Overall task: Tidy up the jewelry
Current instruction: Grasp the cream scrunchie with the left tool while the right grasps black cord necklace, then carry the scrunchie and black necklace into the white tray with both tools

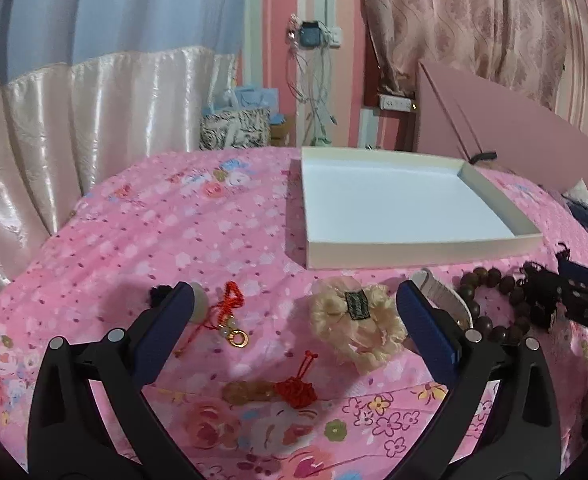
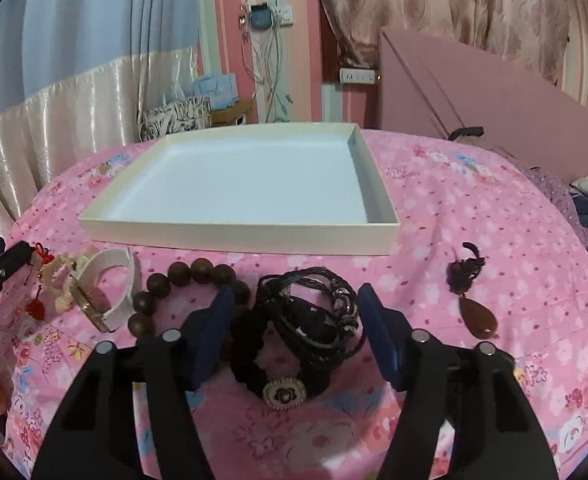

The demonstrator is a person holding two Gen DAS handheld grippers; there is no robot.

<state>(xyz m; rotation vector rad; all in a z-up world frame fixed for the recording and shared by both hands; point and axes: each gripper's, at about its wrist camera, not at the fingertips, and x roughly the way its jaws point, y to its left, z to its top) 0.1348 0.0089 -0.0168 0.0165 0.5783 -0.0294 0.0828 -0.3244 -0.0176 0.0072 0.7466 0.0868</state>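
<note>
Hovering over a pink floral bedspread (image 1: 214, 232), I hold both grippers above the scattered jewelry. My left gripper (image 1: 294, 312) has its jaws spread wide and empty: between them lie a cream scrunchie (image 1: 357, 324) near the right jaw, a red cord charm (image 1: 230, 312) near the left jaw, and a red knot charm (image 1: 294, 390) closer to me. A white cuff (image 2: 110, 292) sits just outside the right jaw, with wooden beads (image 2: 182, 276) beyond it.

My right gripper (image 2: 294, 312) has its jaws partly parted, straddling a tangle of black cord bracelets (image 2: 313, 312) without pressing on it; a black bracelet with a round white medallion (image 2: 280, 394) lies between the jaws too, nearer me. The wooden beads run past the left jaw, partly behind it. A brown teardrop pendant (image 2: 479, 316) rests well outside the right jaw.

Beyond both sets of jaws stands a shallow white box (image 2: 238, 236), nothing in it.
</note>
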